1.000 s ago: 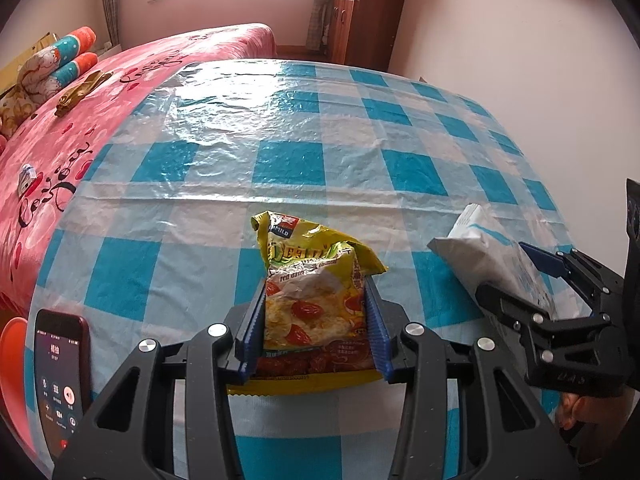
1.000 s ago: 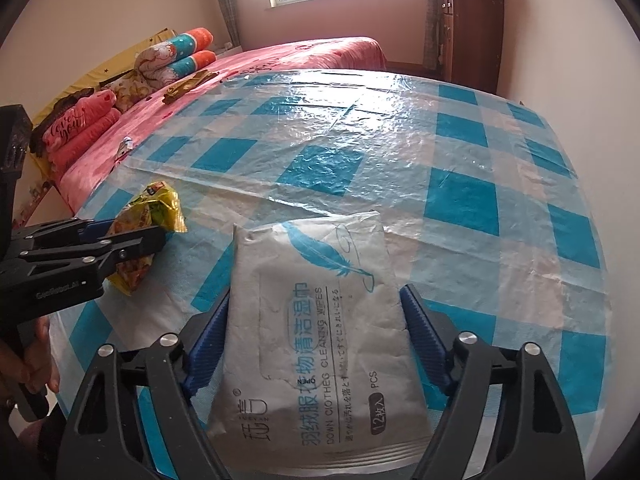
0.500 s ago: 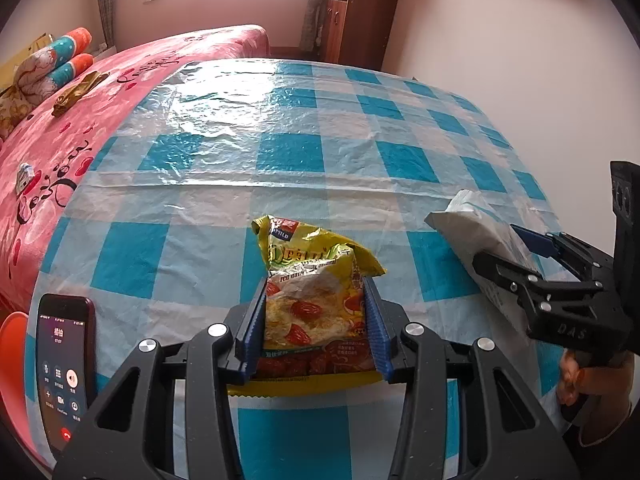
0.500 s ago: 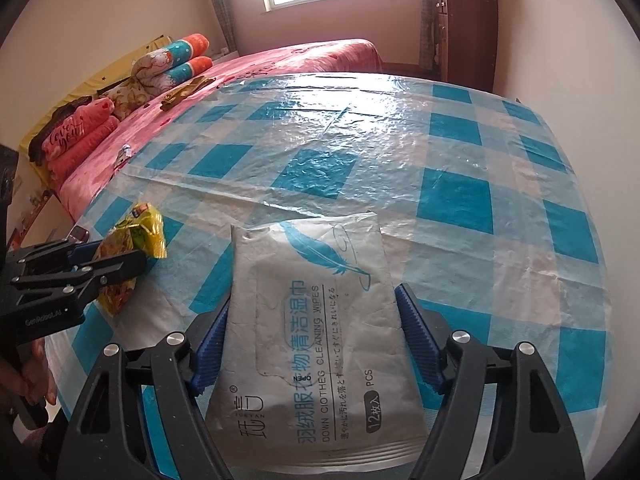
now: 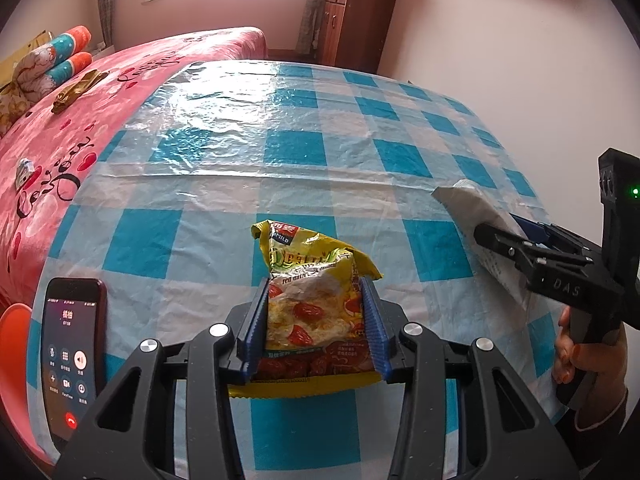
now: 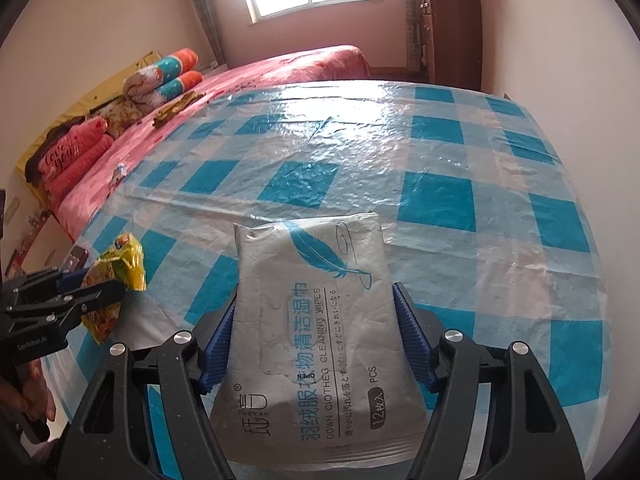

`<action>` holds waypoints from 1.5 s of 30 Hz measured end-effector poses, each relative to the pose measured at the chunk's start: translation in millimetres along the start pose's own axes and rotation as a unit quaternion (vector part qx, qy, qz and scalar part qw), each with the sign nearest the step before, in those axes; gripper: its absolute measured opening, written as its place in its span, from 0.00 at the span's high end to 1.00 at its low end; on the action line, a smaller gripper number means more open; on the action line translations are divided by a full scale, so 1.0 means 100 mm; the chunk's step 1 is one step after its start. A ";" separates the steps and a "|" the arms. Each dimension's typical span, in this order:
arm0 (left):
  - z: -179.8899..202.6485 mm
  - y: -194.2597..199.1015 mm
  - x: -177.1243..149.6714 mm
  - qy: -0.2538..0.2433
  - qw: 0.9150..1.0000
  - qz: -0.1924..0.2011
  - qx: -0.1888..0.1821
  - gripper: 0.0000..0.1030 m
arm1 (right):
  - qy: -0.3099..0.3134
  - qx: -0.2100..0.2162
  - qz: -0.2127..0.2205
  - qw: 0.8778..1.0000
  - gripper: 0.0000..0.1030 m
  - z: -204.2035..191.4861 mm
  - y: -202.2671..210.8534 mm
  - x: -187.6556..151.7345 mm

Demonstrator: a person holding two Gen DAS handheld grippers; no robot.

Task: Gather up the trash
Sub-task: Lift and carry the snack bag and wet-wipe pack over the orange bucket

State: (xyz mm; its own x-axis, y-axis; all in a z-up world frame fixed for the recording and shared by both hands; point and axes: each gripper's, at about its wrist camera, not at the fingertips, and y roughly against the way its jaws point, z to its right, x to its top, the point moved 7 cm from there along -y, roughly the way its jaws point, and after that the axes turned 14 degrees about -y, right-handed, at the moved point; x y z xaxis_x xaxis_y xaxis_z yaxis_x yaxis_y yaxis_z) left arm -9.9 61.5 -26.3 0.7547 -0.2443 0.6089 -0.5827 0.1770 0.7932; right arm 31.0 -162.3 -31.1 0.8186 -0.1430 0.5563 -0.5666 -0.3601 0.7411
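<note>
My left gripper is shut on a yellow snack bag and holds it above the near edge of the blue-checked table. My right gripper is shut on a grey wet-wipes packet with a blue feather print, also lifted over the table. The right gripper with the packet shows at the right of the left wrist view. The left gripper with the snack bag shows at the left of the right wrist view.
A phone with a lit call screen lies at the table's near left corner, beside an orange object. A pink bed with rolled quilts runs along the left. A wooden cabinet stands at the back.
Both grippers have risen and drawn back a little from the table with their items still held. The right gripper has tilted so its view leans.
</note>
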 end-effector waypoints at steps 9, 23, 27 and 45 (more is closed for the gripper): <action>-0.07 0.09 -0.12 0.011 1.000 0.005 -0.009 0.57 | -0.021 0.022 0.010 0.999 0.33 -0.04 0.06 0.03; -0.16 0.31 -0.17 0.021 0.999 0.031 -0.030 0.57 | -0.059 0.058 0.006 0.997 0.33 -0.19 0.10 0.01; -0.19 0.39 -0.18 0.023 0.998 0.041 -0.037 0.57 | -0.088 0.077 -0.003 0.993 0.33 -0.22 0.09 -0.02; -0.47 0.71 -0.26 0.034 0.996 0.079 -0.034 0.57 | -0.092 0.092 -0.013 0.991 0.33 -0.59 0.18 -0.10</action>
State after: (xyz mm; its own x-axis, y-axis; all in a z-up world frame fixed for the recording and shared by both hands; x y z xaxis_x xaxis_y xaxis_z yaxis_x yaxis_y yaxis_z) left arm -57.1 125.3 14.4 0.6756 -0.1429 0.7233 -0.6755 0.2732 0.6849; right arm 7.0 -112.7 -0.7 0.8458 -0.2904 0.4476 -0.5319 -0.5248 0.6646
